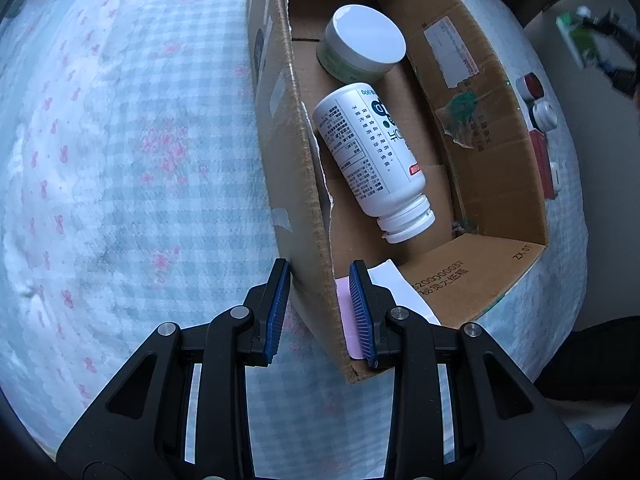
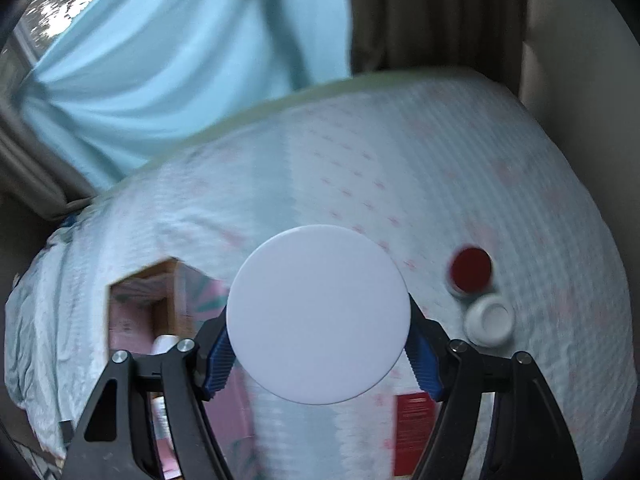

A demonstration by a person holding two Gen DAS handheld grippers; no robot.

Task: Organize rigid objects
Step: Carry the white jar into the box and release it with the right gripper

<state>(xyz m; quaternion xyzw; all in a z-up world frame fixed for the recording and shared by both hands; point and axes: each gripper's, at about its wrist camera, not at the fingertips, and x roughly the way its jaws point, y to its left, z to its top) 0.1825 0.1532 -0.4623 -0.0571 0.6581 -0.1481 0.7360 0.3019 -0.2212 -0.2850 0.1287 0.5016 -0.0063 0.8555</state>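
The left gripper (image 1: pixel 319 312) straddles the near wall of the cardboard box (image 1: pixel 496 184), its blue-padded fingers (image 1: pixel 277 312) set one outside and one inside the wall — close to the board on either side, though whether they pinch it cannot be told. Just inside that wall, beside the inner pad, lie a pink sheet (image 1: pixel 343 320) and a white paper (image 1: pixel 396 284) on the box floor. Farther into the box, a white bottle (image 1: pixel 370 158) lies on its side, open neck toward the gripper, and beyond it a round jar (image 1: pixel 362 46) with a white lid stands against the far end. Outside the box's right wall, on the checked bedspread (image 1: pixel 120 160), sit a red-capped container (image 1: pixel 530 86), a small white-capped bottle (image 1: pixel 545 115) and a red packet (image 1: pixel 543 160).

The right gripper (image 2: pixel 318 354) is clamped on a wide round white lid (image 2: pixel 318 314) — pads pressing its left and right edges, the flat face toward the camera. To the lid's right, a red cap (image 2: pixel 471 269) and a white cap (image 2: pixel 490 320) rest on the bedspread; to its left, the box's open corner shows.
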